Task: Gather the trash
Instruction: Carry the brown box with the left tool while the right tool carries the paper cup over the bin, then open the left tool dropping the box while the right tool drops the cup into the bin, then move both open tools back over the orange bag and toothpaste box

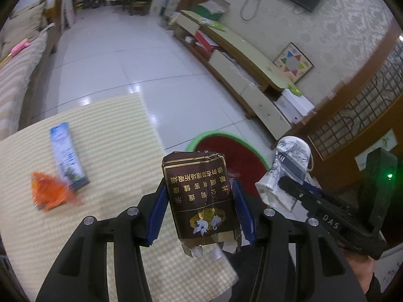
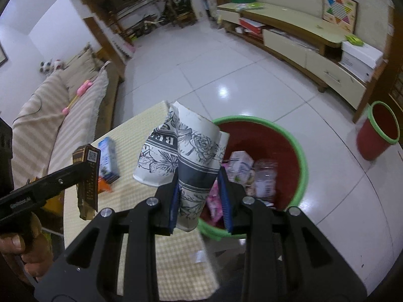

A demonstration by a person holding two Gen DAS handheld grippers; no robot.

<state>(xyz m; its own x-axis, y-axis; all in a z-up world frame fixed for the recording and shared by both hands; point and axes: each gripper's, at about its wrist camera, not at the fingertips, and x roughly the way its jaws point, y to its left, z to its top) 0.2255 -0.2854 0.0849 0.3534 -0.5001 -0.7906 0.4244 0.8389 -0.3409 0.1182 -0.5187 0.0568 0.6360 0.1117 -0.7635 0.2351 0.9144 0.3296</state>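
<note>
Left gripper point(image 1: 201, 209): its jaws are clamped on a crushed brown cigarette pack point(image 1: 199, 196); the blue pads are pressed against both of the pack's sides. The pack is held in the air above the bench edge, on the near side of the red bin.

Right gripper point(image 2: 199, 198): its jaws are nearly together, pinched on a flattened paper cup point(image 2: 181, 156) printed with black flowers. The cup is held in the air, just beside the rim of the red bin.

Red bin point(image 2: 299, 161): a red bin with a green rim is seen on the tiled floor, right against the corner of the bench. Pink and white wrappers and clear plastic are seen inside it.

Bench point(image 1: 121, 136): it is covered with a yellow checked cloth and is placed just left of the red bin.

Blue carton point(image 1: 66, 156): 1 long blue and white box is left lying flat on the bench, well apart from the red bin.

Orange wrapper point(image 1: 51, 193): it is seen crumpled on the bench, touching the near end of the blue carton, farther from the red bin than the carton.

Second bin point(image 2: 377, 130): 1 more red bin with a green rim is seen on the floor, to the right of the red bin and well apart from it.

Hand point(image 2: 22, 246): fingers are seen wrapped round the left gripper's handle.
</note>
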